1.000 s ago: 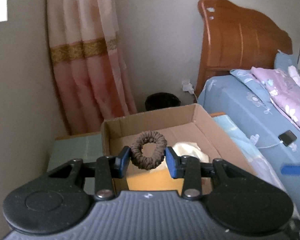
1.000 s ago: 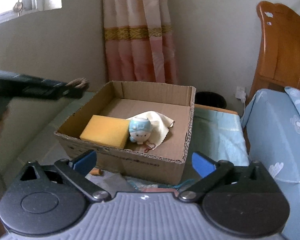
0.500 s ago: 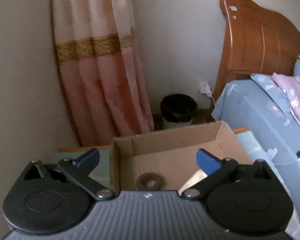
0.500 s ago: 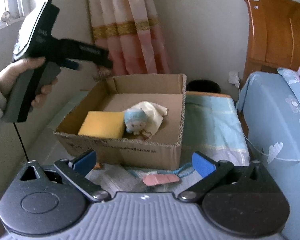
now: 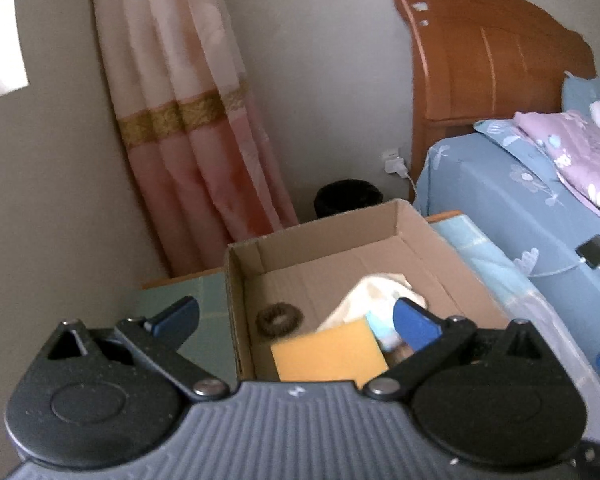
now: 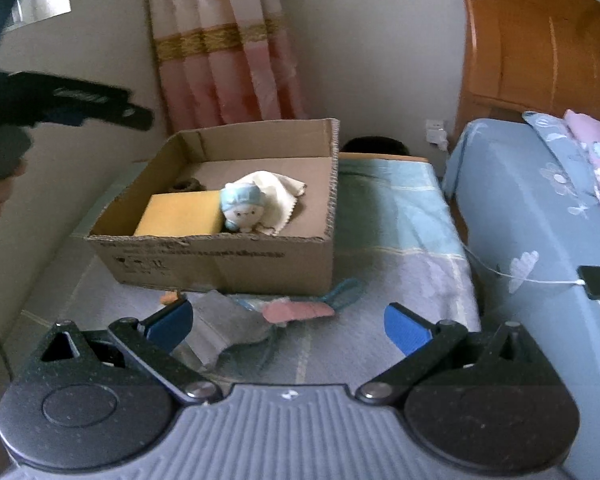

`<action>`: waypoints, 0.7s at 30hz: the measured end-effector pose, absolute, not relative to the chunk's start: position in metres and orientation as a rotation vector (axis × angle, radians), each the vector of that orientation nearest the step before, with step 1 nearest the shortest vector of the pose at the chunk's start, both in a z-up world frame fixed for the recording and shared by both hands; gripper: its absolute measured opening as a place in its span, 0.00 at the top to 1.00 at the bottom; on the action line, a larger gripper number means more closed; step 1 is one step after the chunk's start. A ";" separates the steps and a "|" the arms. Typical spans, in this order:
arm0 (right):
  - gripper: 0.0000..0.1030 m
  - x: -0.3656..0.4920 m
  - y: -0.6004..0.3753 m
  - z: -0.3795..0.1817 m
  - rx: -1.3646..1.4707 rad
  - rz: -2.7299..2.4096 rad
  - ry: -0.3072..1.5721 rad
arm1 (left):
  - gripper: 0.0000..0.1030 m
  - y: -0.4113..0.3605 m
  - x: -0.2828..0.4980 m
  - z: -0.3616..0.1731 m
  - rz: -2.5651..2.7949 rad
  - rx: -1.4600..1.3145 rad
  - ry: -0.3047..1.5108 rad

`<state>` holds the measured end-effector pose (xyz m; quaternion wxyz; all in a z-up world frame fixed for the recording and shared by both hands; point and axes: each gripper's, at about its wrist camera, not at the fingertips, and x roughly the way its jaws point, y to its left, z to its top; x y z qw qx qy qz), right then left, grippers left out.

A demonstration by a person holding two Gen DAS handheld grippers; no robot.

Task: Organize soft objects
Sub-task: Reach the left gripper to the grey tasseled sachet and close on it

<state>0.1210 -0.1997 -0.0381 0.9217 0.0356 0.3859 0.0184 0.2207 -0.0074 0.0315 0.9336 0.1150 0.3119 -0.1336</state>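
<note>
Left gripper [image 5: 296, 318] is hanging spread and empty above the cardboard box [image 5: 451, 256]; brown scrunchie [image 5: 279, 319] is lying inside at 11 o'clock of the yellow sponge [image 5: 327, 356]. Right gripper [image 6: 288, 320] is likewise spread, holding nothing.

You can't read any text here. The cardboard box [image 6: 228, 264] carries a line of dark print along the top of its front wall and a small printed mark below that line toward the wall's left end, but both are too blurred to make out.
</note>
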 end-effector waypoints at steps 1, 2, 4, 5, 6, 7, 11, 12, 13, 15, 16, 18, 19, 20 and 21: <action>0.00 0.117 -0.201 -0.038 0.078 0.035 0.791 | 0.01 -0.007 0.213 0.032 -0.276 0.232 0.634; 0.00 0.113 -0.202 -0.038 0.085 0.036 0.791 | 0.01 -0.006 0.204 0.031 -0.278 0.227 0.631; 0.00 0.106 -0.203 -0.038 0.102 0.036 0.792 | 0.01 -0.005 0.187 0.025 -0.283 0.224 0.639; 0.00 0.102 -0.204 -0.039 0.109 0.039 0.794 | 0.01 -0.005 0.179 0.021 -0.284 0.225 0.645; 0.00 0.099 -0.204 -0.040 0.113 0.040 0.797 | 0.01 -0.005 0.171 0.016 -0.280 0.221 0.654; 0.00 0.096 -0.205 -0.041 0.116 0.040 0.799 | 0.01 -0.004 0.166 0.012 -0.278 0.212 0.663; 0.00 0.083 -0.207 -0.045 0.118 0.025 0.806 | 0.01 0.001 0.143 -0.009 -0.254 0.173 0.704; 0.00 0.080 -0.208 -0.045 0.120 0.024 0.807 | 0.01 0.002 0.137 -0.013 -0.250 0.162 0.713; 0.00 0.078 -0.209 -0.046 0.123 0.023 0.809 | 0.01 0.004 0.133 -0.019 -0.248 0.146 0.723; 0.00 0.073 -0.211 -0.050 0.129 0.015 0.812 | 0.01 0.006 0.127 -0.029 -0.243 0.124 0.741; 0.00 0.071 -0.212 -0.052 0.135 0.012 0.817 | 0.01 0.007 0.124 -0.034 -0.238 0.118 0.749; 0.00 0.069 -0.214 -0.057 0.150 0.007 0.825 | 0.01 0.008 0.120 -0.045 -0.232 0.113 0.767; 0.00 0.068 -0.216 -0.059 0.161 0.008 0.828 | 0.01 0.008 0.117 -0.051 -0.232 0.116 0.781; 0.00 0.067 -0.216 -0.061 0.168 0.009 0.832 | 0.01 0.008 0.115 -0.055 -0.231 0.118 0.790; 0.00 0.066 -0.216 -0.063 0.173 0.008 0.835 | 0.01 0.008 0.113 -0.060 -0.228 0.123 0.796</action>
